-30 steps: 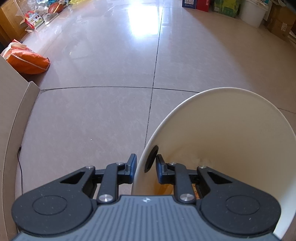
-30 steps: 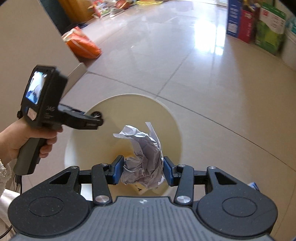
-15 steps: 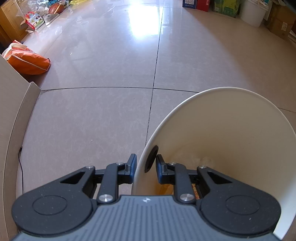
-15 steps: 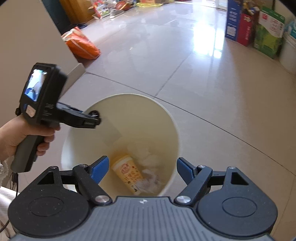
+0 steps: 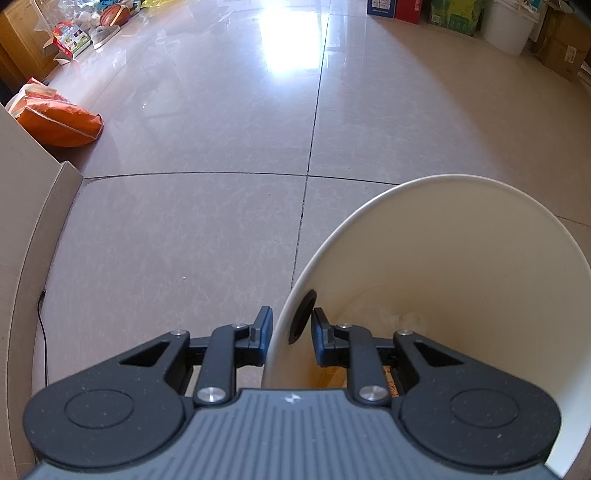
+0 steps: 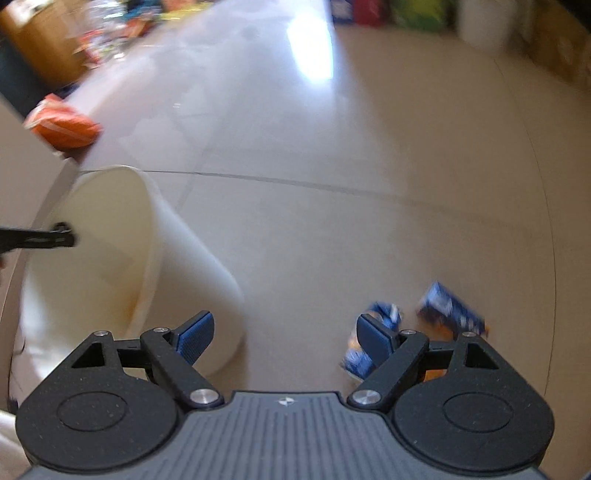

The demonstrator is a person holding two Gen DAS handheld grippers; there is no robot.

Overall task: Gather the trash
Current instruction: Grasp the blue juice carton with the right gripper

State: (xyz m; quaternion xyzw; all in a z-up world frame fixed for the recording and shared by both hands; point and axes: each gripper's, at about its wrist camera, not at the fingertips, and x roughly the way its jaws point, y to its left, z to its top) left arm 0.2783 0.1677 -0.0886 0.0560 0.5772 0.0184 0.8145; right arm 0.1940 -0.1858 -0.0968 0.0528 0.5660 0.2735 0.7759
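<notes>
Since half a second ago our right gripper (image 6: 284, 334) has swung right, off the cream bin (image 5: 461, 266), its fingers spread wide and empty above the floor (image 6: 332, 184). Blurred blue-and-orange wrappers (image 6: 448, 308) lie on the tiles just beyond its right finger. Our left gripper (image 5: 290, 338) stays pinched on the bin's near-left rim, one finger outside, one inside.

Glossy beige tiled floor (image 5: 207, 258); on it a cream bin (image 5: 461, 280), an orange bag (image 5: 59, 118), blue wrappers (image 6: 450, 306), boxes (image 5: 391, 6) along the far edge.
</notes>
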